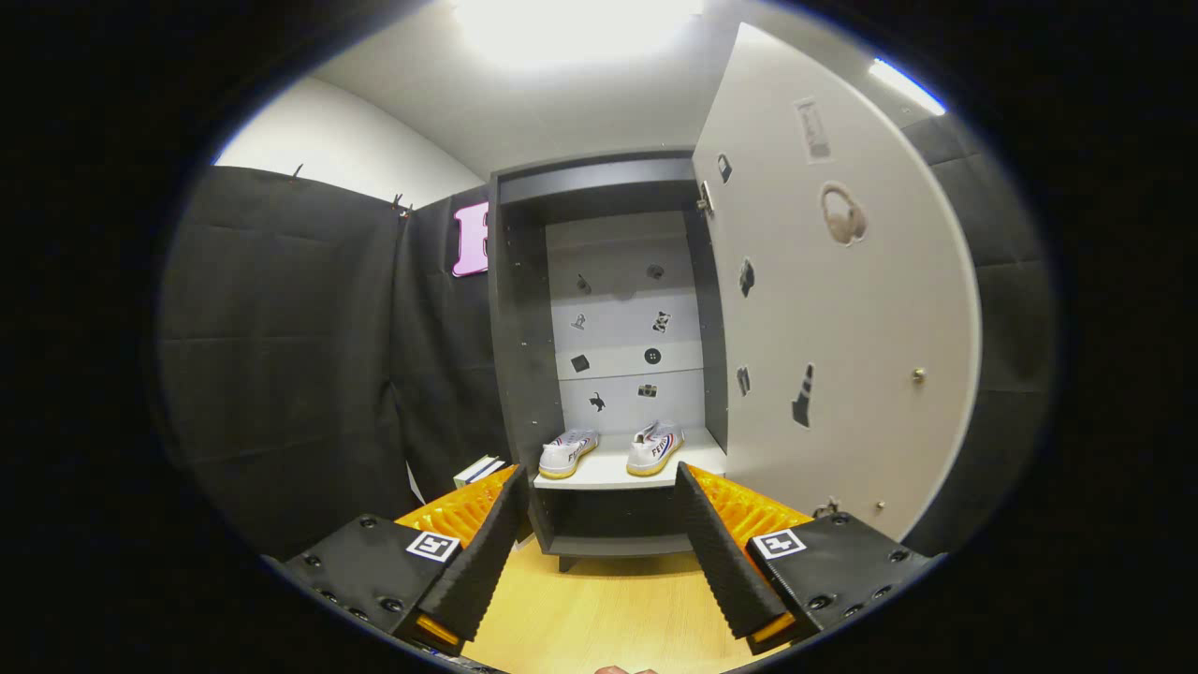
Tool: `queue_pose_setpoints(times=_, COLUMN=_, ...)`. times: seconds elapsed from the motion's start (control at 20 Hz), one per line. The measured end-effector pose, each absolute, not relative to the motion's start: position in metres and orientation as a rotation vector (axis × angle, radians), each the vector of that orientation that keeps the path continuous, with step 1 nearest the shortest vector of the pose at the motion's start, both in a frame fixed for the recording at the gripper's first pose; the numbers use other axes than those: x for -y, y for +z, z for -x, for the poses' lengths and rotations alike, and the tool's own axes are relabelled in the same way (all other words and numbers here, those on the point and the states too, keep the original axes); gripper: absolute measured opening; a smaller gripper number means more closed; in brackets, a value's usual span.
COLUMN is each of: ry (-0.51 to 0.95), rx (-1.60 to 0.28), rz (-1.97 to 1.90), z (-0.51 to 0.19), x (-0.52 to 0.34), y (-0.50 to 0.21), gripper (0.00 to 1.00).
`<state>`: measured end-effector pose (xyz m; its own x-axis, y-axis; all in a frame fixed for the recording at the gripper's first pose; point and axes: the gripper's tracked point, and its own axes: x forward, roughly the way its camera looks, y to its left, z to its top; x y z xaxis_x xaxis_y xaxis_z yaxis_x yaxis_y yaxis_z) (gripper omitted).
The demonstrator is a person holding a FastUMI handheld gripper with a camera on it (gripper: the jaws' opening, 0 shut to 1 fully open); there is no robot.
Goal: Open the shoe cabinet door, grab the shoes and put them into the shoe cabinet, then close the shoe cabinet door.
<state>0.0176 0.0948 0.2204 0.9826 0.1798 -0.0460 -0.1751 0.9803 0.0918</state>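
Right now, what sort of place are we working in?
Likely a staged recording booth, not a real hallway: black cloth walls, a small shoe cabinet with its door swung open, two shoes on its shelf, wood-look floor. The tongs are open, holding nothing.

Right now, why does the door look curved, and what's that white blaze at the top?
Gripper view: fisheye distortion bows the open door; the blaze is a ceiling light, overexposed. Shoes on the shelf stay sharp beyond the open, empty fingers.
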Motion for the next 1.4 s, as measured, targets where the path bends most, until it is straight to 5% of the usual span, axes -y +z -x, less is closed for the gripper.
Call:
queue_pose_setpoints(times=0.6, ry=0.079, rx=-0.003, rz=-0.035, z=0.042, x=0.052, y=0.226, gripper=0.97)
queue_pose_setpoints(times=1.4, ry=0.190, rx=-0.073, rz=-0.087, z=-0.049, x=0.180, y=0.200, gripper=0.97)
